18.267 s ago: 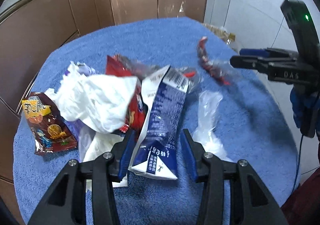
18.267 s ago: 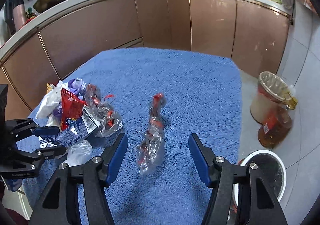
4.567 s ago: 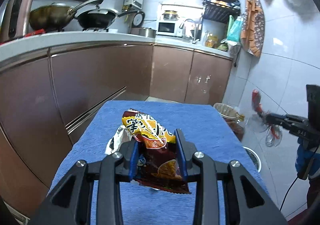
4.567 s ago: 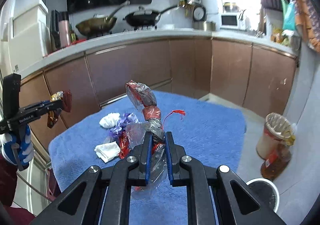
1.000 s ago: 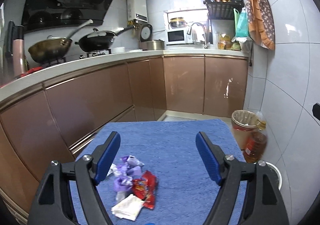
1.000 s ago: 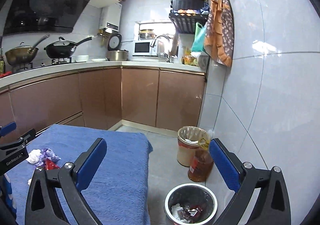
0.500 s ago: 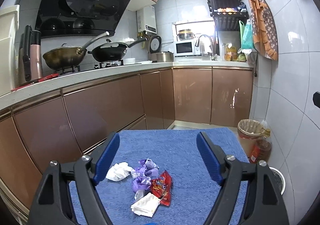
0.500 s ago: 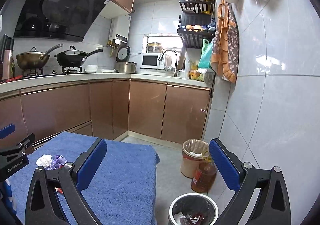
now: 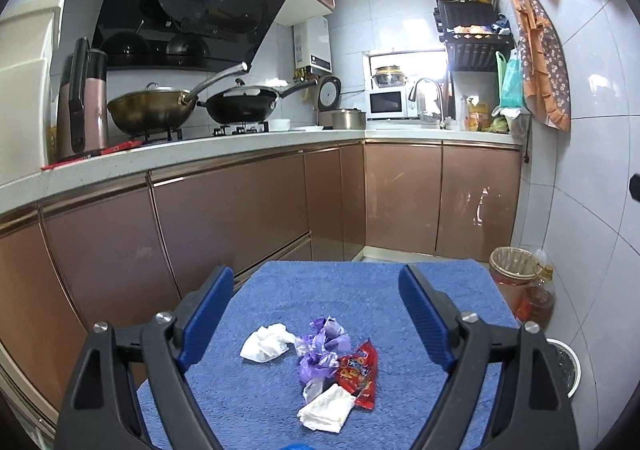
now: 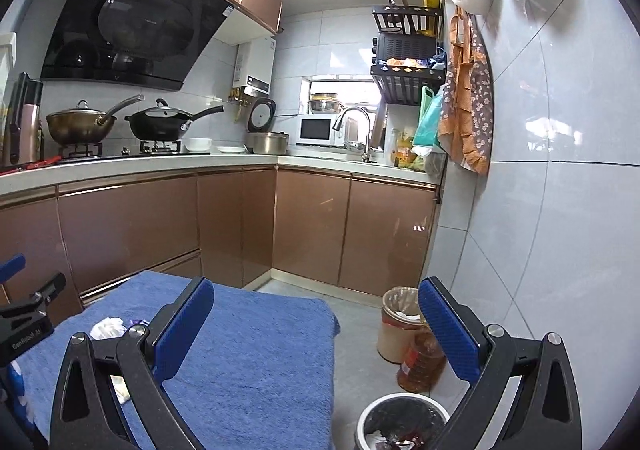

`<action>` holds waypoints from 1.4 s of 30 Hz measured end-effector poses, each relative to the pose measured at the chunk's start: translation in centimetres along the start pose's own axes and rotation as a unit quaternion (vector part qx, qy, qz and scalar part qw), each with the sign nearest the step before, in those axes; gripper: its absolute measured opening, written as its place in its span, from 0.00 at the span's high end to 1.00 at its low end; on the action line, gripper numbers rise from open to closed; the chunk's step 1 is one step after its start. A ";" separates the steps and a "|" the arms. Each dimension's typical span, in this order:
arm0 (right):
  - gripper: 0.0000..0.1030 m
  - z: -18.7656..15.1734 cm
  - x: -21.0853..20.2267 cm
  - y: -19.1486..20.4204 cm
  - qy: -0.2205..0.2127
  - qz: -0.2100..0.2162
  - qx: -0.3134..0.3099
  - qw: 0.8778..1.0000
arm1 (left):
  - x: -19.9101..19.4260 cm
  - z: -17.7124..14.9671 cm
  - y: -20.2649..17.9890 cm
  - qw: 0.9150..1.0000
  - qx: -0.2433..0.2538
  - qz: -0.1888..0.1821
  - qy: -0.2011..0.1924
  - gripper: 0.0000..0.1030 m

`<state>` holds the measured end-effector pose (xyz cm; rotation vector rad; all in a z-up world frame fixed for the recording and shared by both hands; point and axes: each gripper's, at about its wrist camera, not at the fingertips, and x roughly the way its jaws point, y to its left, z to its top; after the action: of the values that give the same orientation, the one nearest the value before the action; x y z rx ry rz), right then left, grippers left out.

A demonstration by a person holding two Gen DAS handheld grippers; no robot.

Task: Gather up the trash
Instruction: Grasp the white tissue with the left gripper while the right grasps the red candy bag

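Observation:
On the blue-towelled table (image 9: 360,290) lies a small pile of trash: a crumpled white tissue (image 9: 266,342), a purple wrapper (image 9: 322,348), a red snack wrapper (image 9: 358,374) and a folded white tissue (image 9: 326,408). My left gripper (image 9: 316,318) is open and empty, held above and short of the pile. My right gripper (image 10: 316,330) is open and empty, held over the table's right edge, above a white trash bin (image 10: 400,424) on the floor that holds wrappers. The white tissue (image 10: 106,328) also shows in the right wrist view.
A second lined bin (image 10: 400,324) and a bottle of oil (image 10: 420,364) stand on the floor by the tiled wall. Brown kitchen cabinets (image 9: 240,218) run behind the table. The left gripper's body (image 10: 28,326) shows at the left edge of the right wrist view.
Both grippers, open and empty throughout, have risen and tilted up. The pile on the table now sits lower and nearer in the left view.

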<state>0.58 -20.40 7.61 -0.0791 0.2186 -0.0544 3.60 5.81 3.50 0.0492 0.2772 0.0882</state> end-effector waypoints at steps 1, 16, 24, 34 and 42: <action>0.00 0.0 0.0 0.1 0.000 0.001 0.001 1.000 | 0.2 -0.1 0.2 1.000 0.000 0.000 0.001 0.18; 0.00 0.1 5.9 4.8 0.046 0.058 -0.016 0.997 | 6.8 -3.2 8.0 0.999 -0.002 0.026 0.047 0.18; 0.04 -2.7 12.2 8.3 0.124 0.159 -0.009 0.979 | 12.1 -6.4 13.5 0.993 -0.015 -0.007 0.117 0.18; 0.36 -9.6 20.2 15.1 0.267 0.292 -0.021 0.918 | 18.3 -10.2 13.9 0.975 -0.003 -0.101 0.198 0.18; 0.44 -13.1 23.6 18.2 0.324 0.341 -0.027 0.882 | 24.0 -12.4 12.6 0.957 0.021 -0.137 0.256 0.19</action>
<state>21.58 -4.75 -11.71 -0.0325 0.9099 0.6426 22.12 21.01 -14.18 0.0283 0.8027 -0.1851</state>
